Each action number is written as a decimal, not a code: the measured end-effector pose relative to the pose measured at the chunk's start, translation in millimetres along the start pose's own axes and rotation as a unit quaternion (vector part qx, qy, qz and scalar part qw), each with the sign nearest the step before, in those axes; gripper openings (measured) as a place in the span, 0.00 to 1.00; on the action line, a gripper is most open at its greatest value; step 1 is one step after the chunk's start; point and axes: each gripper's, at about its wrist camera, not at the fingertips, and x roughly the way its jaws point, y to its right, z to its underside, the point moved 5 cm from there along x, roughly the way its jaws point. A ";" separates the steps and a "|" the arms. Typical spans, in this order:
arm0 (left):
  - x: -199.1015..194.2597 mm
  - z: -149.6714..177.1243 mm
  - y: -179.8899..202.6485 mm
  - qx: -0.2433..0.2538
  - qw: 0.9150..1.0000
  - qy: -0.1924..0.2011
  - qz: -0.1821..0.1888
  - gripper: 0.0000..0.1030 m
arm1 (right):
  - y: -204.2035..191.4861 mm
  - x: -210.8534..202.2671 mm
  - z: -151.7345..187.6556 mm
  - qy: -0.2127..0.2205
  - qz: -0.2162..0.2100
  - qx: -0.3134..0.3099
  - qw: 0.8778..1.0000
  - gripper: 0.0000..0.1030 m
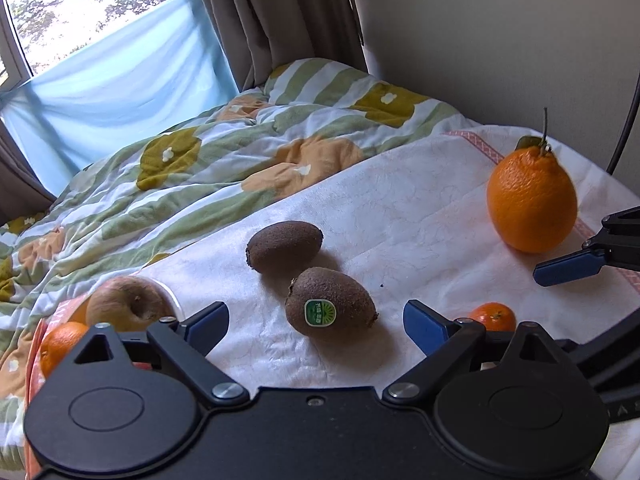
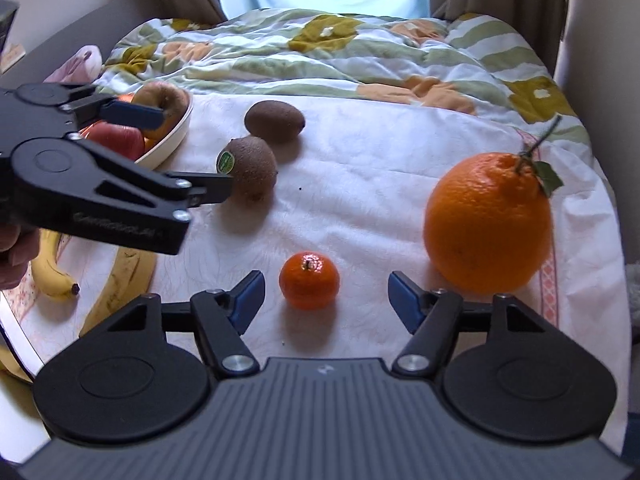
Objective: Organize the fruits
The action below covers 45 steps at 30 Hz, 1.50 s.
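Two brown kiwis lie on a white cloth: a stickered one and a plain one behind it. My left gripper is open, its fingers on either side of the stickered kiwi, not touching. A small mandarin sits between the open fingers of my right gripper. A large orange with stem and leaf stands to the right. A cream bowl at the left holds an apple, a red fruit and an orange.
Bananas lie on the cloth at the near left. A rumpled flowered quilt covers the bed behind the cloth. Curtains and a window are at the back, a wall on the right.
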 end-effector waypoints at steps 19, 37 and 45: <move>54.6 3.8 12.0 0.033 0.999 -0.024 0.021 0.87 | -11.7 24.4 -0.6 -0.005 -0.010 -0.038 0.999 0.67; 55.8 2.6 8.1 0.024 0.999 -0.025 0.032 0.66 | -13.7 25.9 -0.5 -0.011 -0.005 -0.038 0.999 0.52; 43.6 2.0 0.8 0.004 0.999 -0.021 0.024 0.66 | -14.1 27.6 -0.8 -0.011 -0.005 -0.037 0.999 0.52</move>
